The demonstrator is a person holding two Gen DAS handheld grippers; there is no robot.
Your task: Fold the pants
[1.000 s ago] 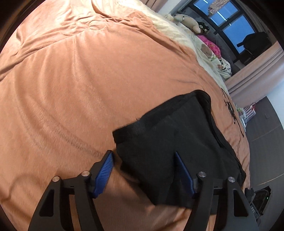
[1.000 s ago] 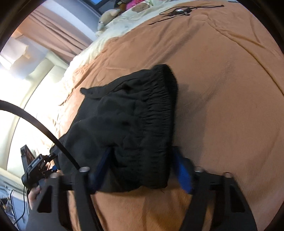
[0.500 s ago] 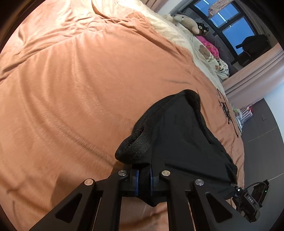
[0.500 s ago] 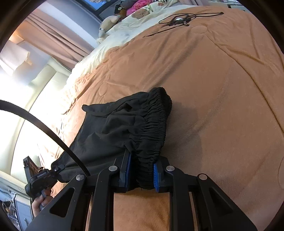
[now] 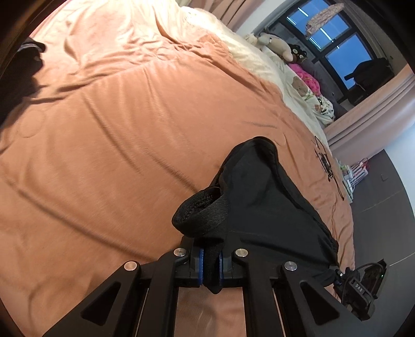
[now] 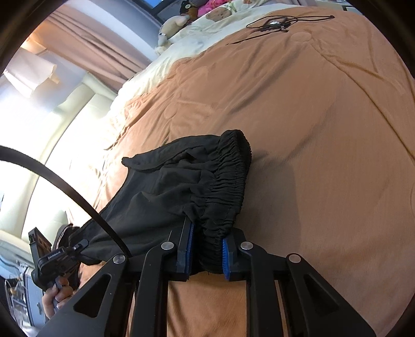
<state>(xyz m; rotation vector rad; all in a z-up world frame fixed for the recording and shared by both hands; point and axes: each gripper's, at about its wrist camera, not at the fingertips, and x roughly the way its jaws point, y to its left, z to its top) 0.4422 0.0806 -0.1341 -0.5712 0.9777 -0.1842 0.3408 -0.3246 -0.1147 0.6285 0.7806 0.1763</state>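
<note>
On the orange bedspread, near the bed's foot edge, black pants hang bunched between two grippers: the left gripper is clamped on a hem fold, the right gripper on the gathered elastic waistband, its blue pads having just closed onto the cloth. Far ends of the pants rest on the bedspread. A black cable lies well apart, toward the cream bedding and plush toys
</note>
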